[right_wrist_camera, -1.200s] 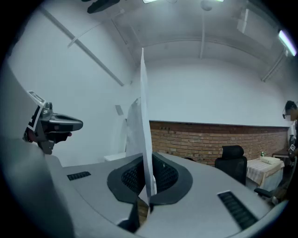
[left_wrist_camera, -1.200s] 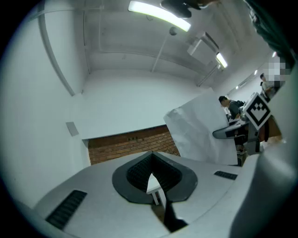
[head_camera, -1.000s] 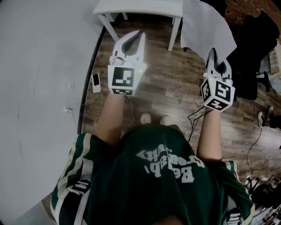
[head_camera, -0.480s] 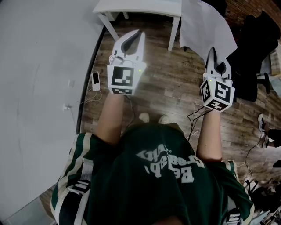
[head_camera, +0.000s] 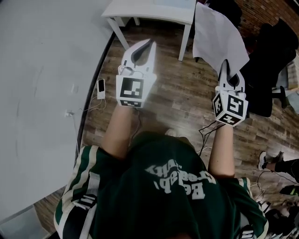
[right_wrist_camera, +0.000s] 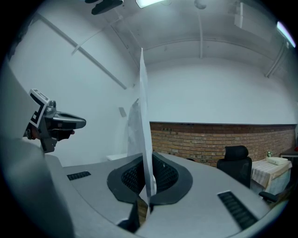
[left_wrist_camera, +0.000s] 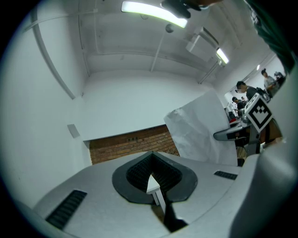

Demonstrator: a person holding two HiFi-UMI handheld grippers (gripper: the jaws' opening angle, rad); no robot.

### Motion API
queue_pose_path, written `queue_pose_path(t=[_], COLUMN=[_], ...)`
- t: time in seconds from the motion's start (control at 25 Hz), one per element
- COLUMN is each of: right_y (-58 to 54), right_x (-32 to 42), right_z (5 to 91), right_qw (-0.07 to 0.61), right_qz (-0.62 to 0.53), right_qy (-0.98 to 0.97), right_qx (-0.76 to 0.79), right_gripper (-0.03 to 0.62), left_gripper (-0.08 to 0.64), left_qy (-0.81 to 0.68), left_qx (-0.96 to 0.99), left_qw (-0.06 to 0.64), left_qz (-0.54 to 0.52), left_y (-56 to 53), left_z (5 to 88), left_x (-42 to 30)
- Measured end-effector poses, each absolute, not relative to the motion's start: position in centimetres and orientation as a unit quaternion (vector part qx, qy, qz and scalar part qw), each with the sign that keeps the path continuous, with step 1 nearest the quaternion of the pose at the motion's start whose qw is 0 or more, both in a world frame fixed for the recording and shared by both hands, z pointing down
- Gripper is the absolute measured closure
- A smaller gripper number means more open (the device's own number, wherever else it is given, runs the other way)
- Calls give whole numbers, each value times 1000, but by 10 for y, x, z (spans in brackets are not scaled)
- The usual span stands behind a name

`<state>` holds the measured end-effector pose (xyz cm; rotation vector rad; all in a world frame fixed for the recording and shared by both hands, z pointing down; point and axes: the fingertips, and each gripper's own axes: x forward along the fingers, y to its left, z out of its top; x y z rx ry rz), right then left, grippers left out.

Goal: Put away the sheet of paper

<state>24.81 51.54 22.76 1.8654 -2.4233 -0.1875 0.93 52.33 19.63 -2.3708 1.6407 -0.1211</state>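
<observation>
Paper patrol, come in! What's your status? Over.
Right gripper jaws shut on sheet of paper, paper standing up. Left gripper shut, empty. White table ahead.

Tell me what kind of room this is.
Most likely an office or lab workspace: a white table stands on a wood-plank floor, with a black office chair in front of a brick wall.

White sheet of paper point(head_camera: 217, 39) stands upright, seemingly creased.
</observation>
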Motion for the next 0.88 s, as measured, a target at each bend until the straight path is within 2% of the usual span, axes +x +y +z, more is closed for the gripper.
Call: queue_pose_path(t=[0.44,0.88], right_y=[480,365], right_x=[244,215], right_z=[235,241], right_qw=[51,69], right_qz=[-60,-66], right_qy=[-790,-780], right_qx=[609,619], right_gripper=[598,598], left_gripper=[558,558], left_qy=[561,544], left_qx=[-817,-830], left_qw=[124,121], left_qz=[-40,-34], left_y=[485,358], left_z=[200,208], left_x=[1,-23])
